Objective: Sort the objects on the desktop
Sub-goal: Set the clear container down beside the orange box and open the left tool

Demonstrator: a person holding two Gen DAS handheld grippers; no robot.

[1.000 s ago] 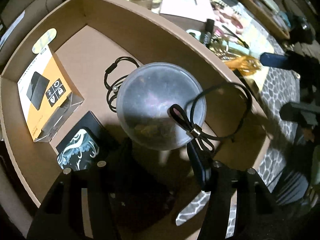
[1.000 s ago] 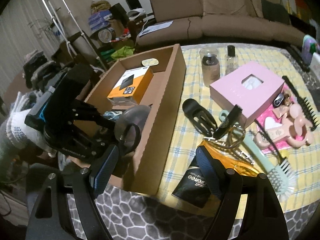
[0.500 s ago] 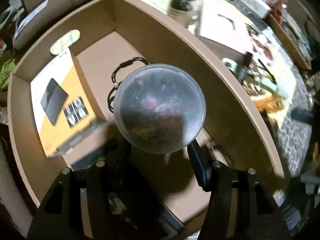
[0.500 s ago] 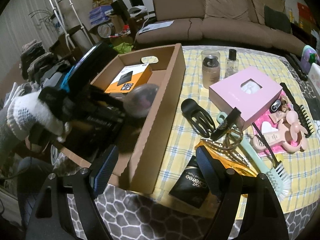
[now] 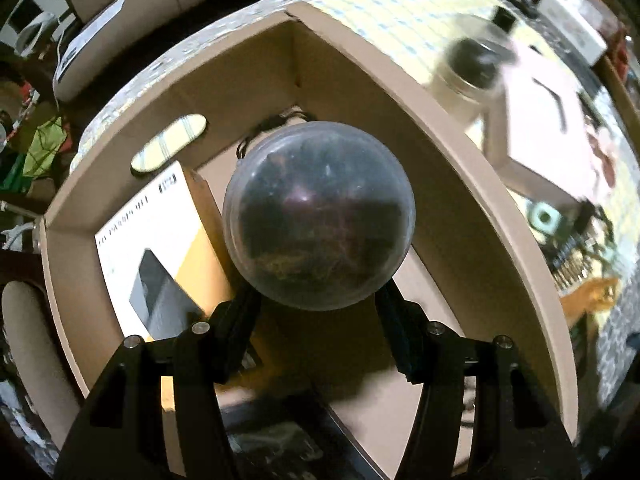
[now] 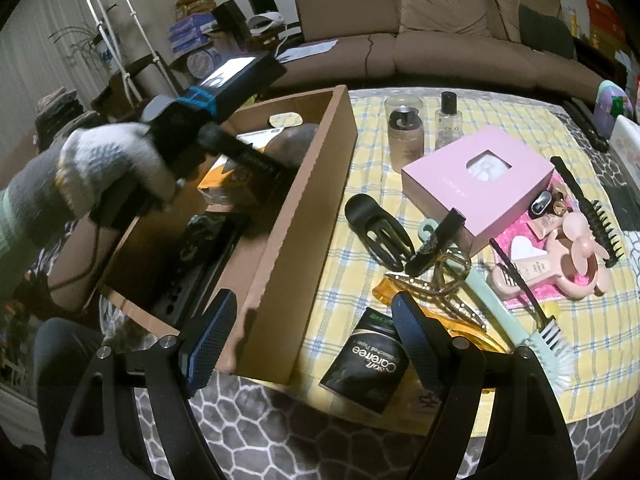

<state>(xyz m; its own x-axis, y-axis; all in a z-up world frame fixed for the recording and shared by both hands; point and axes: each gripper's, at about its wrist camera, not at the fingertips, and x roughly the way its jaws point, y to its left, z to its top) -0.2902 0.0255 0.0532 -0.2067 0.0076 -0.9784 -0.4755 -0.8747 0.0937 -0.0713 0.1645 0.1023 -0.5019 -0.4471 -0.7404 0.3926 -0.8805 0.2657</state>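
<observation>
The left gripper (image 5: 318, 312) holds a clear plastic ball (image 5: 319, 216) with dark, unclear contents above the cardboard box (image 5: 472, 216), hiding most of a black cord behind it. The right gripper (image 6: 312, 340) stands wide and empty over the yellow checked tablecloth (image 6: 360, 256), near a black Carefree packet (image 6: 370, 364). A brown sofa (image 6: 432, 32) stands behind.

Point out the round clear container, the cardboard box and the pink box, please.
round clear container (image 5: 318, 216): left wrist view, middle of its domed lid.
cardboard box (image 6: 304, 216): right wrist view, outer side wall.
pink box (image 6: 476, 188): right wrist view, top face.
</observation>
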